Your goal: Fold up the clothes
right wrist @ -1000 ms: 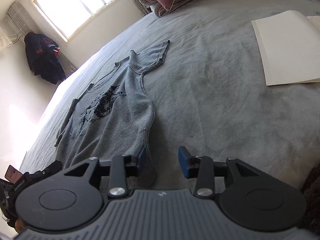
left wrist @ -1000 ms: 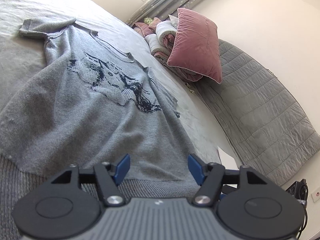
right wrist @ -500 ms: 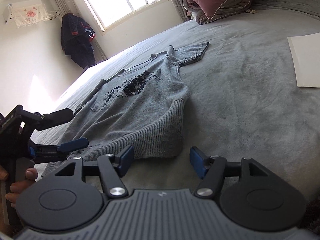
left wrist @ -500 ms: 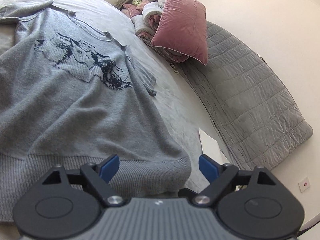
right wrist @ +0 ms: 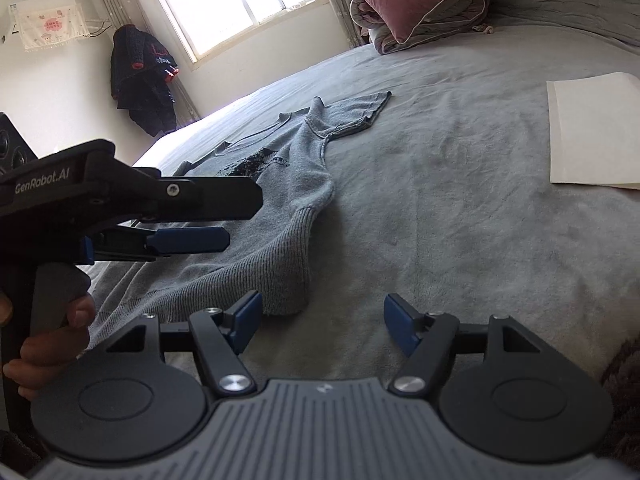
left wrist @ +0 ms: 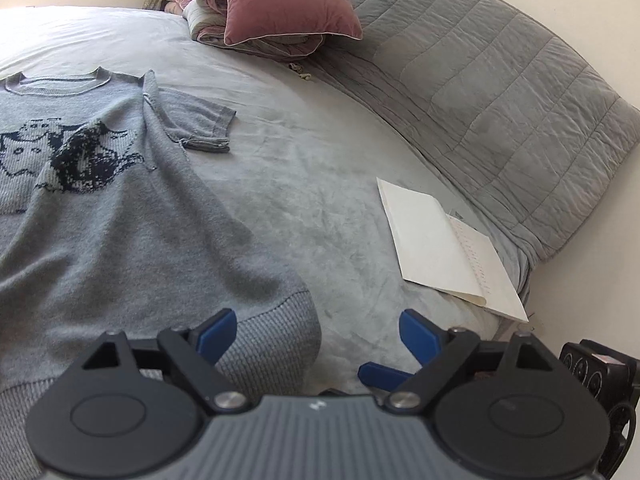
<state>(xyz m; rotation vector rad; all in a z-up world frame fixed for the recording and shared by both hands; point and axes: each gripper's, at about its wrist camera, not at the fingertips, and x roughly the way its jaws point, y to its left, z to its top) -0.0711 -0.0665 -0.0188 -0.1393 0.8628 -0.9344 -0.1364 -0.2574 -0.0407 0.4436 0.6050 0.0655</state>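
Observation:
A grey knit sweater (left wrist: 120, 232) with a dark pattern on the chest lies flat on the grey bed (left wrist: 320, 184), neck toward the pillows. Its ribbed hem corner (left wrist: 280, 336) sits just in front of my left gripper (left wrist: 318, 336), which is open; the left finger rests over the hem and the right one over bare blanket. In the right wrist view the sweater (right wrist: 280, 184) runs away from me. The same hem corner (right wrist: 288, 288) lies just ahead of the open right gripper (right wrist: 324, 322). The left gripper (right wrist: 216, 239) hovers over the hem at the left, held by a hand (right wrist: 60, 328).
A white open notebook (left wrist: 444, 240) lies on the bed to the right, also seen in the right wrist view (right wrist: 592, 128). A pink pillow (left wrist: 280, 0) tops folded bedding at the head. A quilted grey headboard (left wrist: 500, 80) curves along the right. A dark jacket (right wrist: 144, 80) hangs by the window.
Both grippers have come down to the sweater's right hem corner and opened wider. The left gripper has swung right, so that it now shows close in the right wrist view.

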